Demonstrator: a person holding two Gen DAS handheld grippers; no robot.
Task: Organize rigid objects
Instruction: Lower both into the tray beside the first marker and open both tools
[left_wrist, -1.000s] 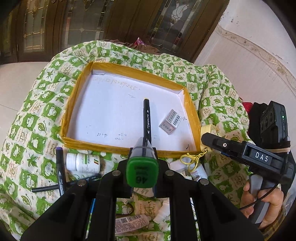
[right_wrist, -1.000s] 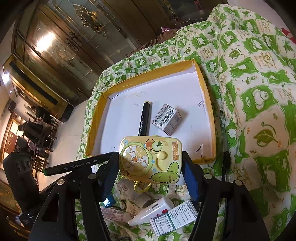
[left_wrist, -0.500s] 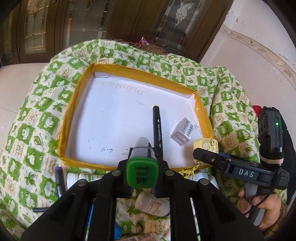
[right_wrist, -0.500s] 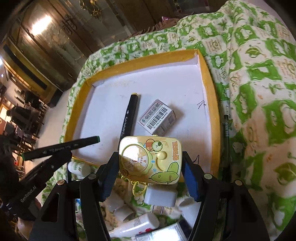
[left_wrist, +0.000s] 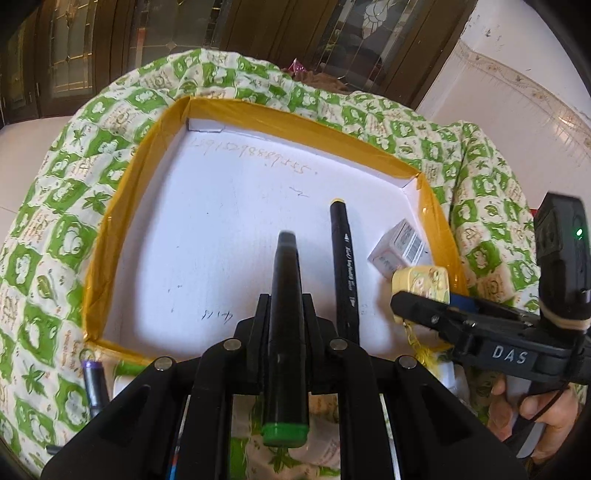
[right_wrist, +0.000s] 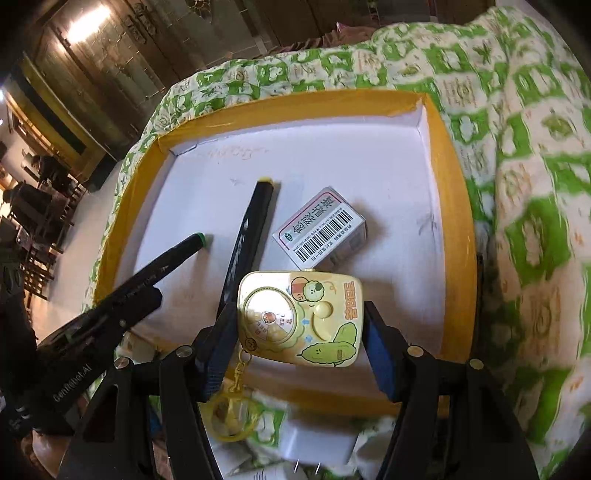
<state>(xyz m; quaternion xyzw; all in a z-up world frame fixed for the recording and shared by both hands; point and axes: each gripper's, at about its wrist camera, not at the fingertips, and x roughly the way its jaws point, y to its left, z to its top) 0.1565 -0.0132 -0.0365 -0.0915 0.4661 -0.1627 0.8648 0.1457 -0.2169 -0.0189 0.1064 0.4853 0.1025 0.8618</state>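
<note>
The left tongs (left_wrist: 284, 306) clamp a black green-capped marker (left_wrist: 285, 332) above the yellow-rimmed white cardboard tray (left_wrist: 430, 206). Just right of them a black yellow-tipped marker (left_wrist: 343, 266) lies inside, then a small white barcoded box (right_wrist: 320, 228). The right tongs (right_wrist: 300, 323) grip a yellow cartoon keychain toy (right_wrist: 300, 317) over the tray's near-right corner.
</note>
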